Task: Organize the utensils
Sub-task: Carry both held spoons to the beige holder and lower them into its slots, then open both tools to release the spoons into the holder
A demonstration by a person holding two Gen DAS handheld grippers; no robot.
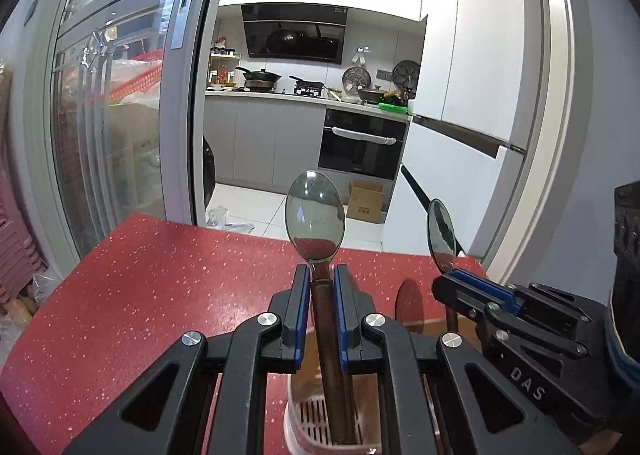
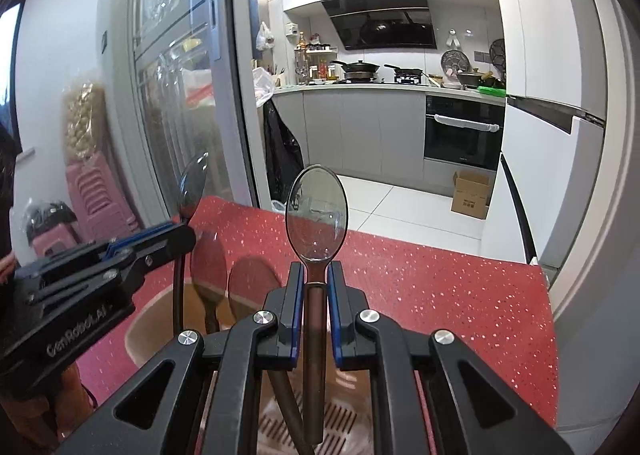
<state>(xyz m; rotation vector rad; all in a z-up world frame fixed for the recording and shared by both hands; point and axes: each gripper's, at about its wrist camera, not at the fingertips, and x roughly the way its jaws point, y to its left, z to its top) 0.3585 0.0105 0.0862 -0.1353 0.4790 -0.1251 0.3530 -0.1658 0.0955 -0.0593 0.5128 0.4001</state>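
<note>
White slotted plastic utensil holder (image 1: 316, 421) contains the brown handles of two steel spoons (image 1: 316, 215), each pinched by left gripper (image 1: 322, 287) and right gripper (image 2: 314, 281); holder's 6 o'clock rim cut off

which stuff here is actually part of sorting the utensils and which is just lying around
Part of the job:
- left tool, shut on a spoon
- right tool, shut on a second spoon
- slotted utensil holder below them
- wooden spoons standing in it

Just lying about:
- cardboard box on the kitchen floor
- pans on the stove
- black bag
- pink stools
</note>
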